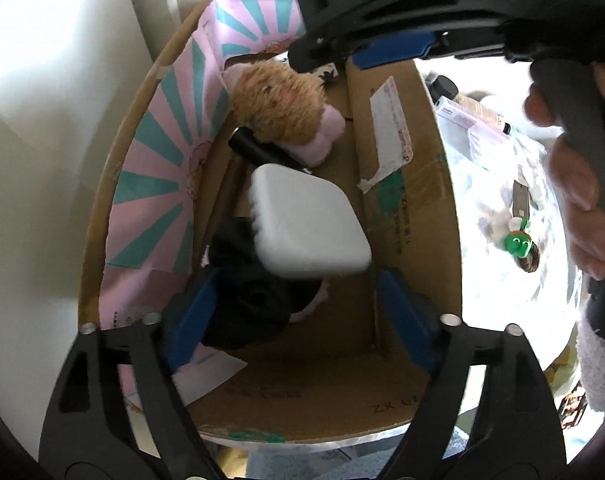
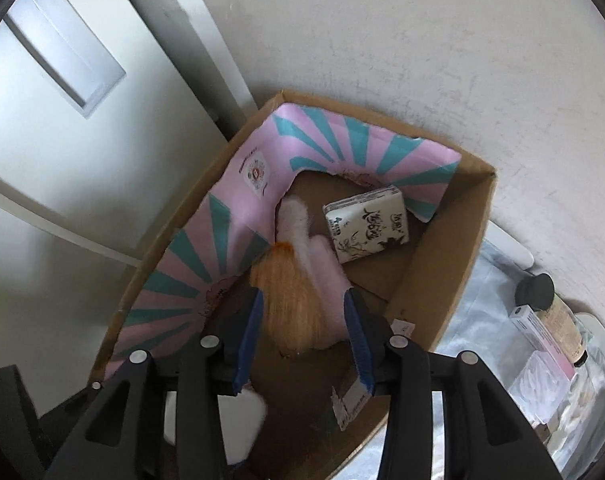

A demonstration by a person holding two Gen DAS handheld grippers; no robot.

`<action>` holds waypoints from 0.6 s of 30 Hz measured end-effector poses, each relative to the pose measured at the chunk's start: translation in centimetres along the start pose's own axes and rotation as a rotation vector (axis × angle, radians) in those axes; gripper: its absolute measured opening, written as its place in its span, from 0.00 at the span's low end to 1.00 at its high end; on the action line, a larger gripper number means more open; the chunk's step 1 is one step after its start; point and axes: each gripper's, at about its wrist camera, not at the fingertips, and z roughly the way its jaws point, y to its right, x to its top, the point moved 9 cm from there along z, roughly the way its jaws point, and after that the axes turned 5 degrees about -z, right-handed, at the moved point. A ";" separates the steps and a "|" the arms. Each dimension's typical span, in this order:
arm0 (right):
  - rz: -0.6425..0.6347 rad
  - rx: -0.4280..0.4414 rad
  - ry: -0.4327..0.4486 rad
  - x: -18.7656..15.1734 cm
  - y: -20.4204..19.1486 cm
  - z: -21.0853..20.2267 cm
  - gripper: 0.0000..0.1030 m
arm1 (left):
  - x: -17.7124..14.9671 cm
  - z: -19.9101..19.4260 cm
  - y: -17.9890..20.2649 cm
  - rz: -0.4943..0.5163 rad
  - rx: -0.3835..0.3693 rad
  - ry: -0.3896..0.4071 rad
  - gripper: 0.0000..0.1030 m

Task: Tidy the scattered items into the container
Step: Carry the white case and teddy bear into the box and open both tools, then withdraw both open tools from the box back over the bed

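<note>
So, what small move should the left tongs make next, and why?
Probably lift straight up out of the cardboard box, then turn toward the green toy. The left tongs stand open and empty, the white case already lies inside the box, and the toy lies outside on the pale cloth.
</note>
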 end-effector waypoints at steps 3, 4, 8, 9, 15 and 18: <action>0.013 -0.006 0.028 -0.4 0.5 -1.4 0.38 | 0.1 -0.3 0.9 0.025 -0.004 0.006 0.81; 0.017 -0.010 0.037 -0.6 0.7 -2.0 0.38 | 0.1 -0.4 1.4 0.036 -0.009 0.007 0.81; 0.043 -0.026 0.076 -1.3 1.8 -4.2 0.38 | 0.6 -0.7 2.3 0.079 0.035 0.024 0.82; 0.053 -0.031 0.088 -1.2 2.7 -5.0 0.38 | 0.7 -1.0 2.5 0.089 0.048 0.033 0.82; 0.138 -0.087 0.184 -3.1 5.8 -10.2 0.38 | 2.5 -3.6 2.3 0.074 0.058 0.082 0.82; 0.208 -0.135 0.227 -5.3 9.2 -13.2 0.38 | 3.7 -5.0 3.3 0.097 0.037 0.095 0.82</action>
